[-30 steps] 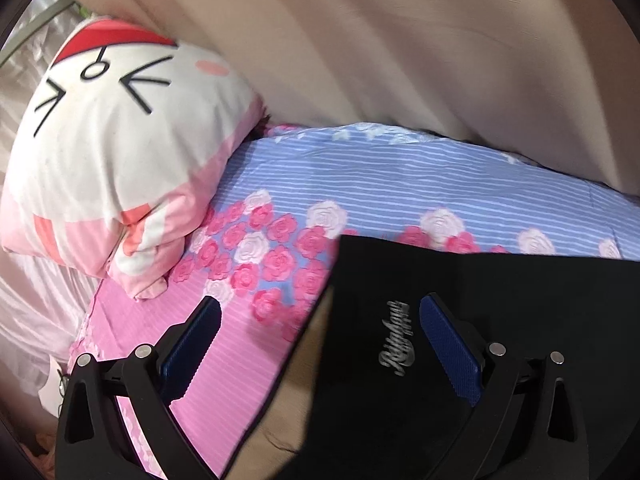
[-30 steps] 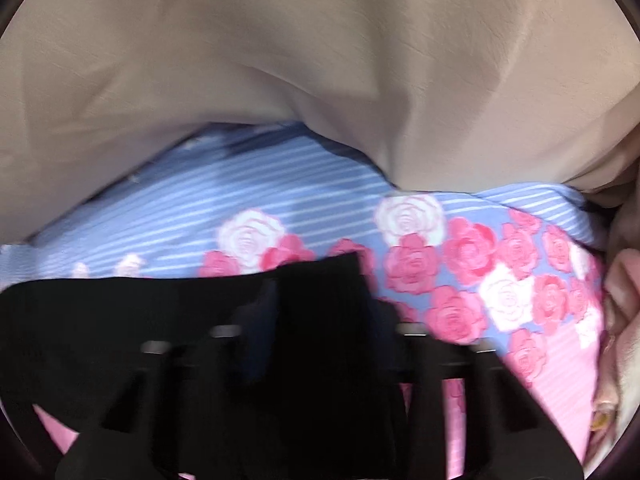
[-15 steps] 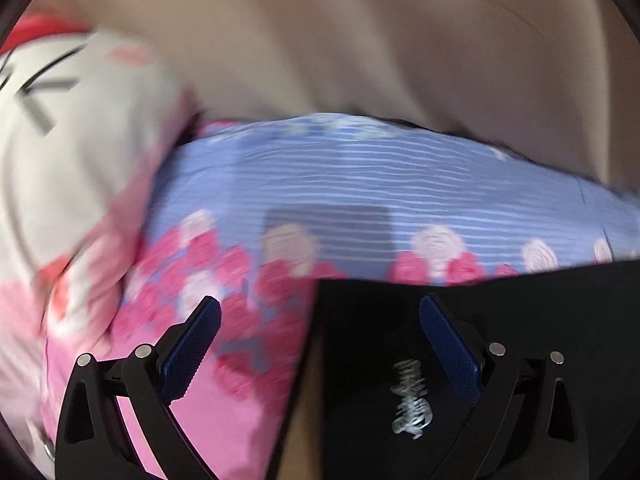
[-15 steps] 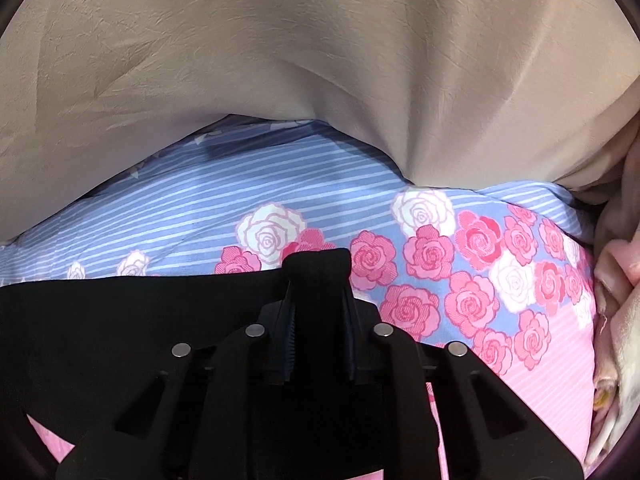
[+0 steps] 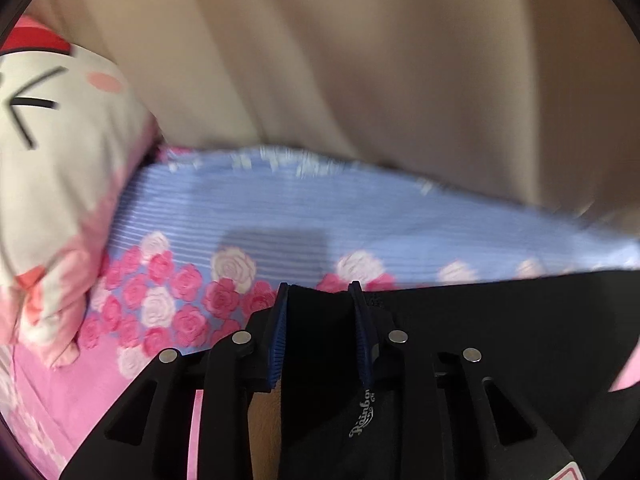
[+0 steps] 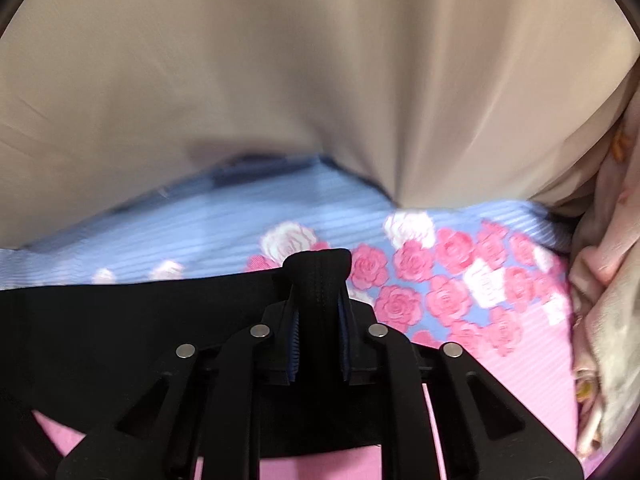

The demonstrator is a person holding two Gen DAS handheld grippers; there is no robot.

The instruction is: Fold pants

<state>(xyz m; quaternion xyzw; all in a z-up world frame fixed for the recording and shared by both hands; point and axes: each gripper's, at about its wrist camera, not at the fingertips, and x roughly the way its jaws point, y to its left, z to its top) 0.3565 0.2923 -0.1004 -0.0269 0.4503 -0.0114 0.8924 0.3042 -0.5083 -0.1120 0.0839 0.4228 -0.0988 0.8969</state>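
**Both tools clamping the pants edge**

The left tool [image 5: 320, 292] is gripping a black fabric corner of the pants [image 5: 500, 320], its blue pads pressing on the cloth after just closing. The right tool [image 6: 318, 312] is pinching a bunched fold of the pants [image 6: 120, 320], its jaws having just closed further. The pants are stretching between both tools above the rose-patterned bed sheet [image 5: 240, 216]. A cartoon pillow [image 5: 52, 152] is lying at the left.

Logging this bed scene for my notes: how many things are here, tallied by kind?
Black pants: 1
Rose-print bedsheet: 1
Cartoon pillow: 1
Beige curtain: 1
Hand-held grippers, left and right: 2
Total: 6
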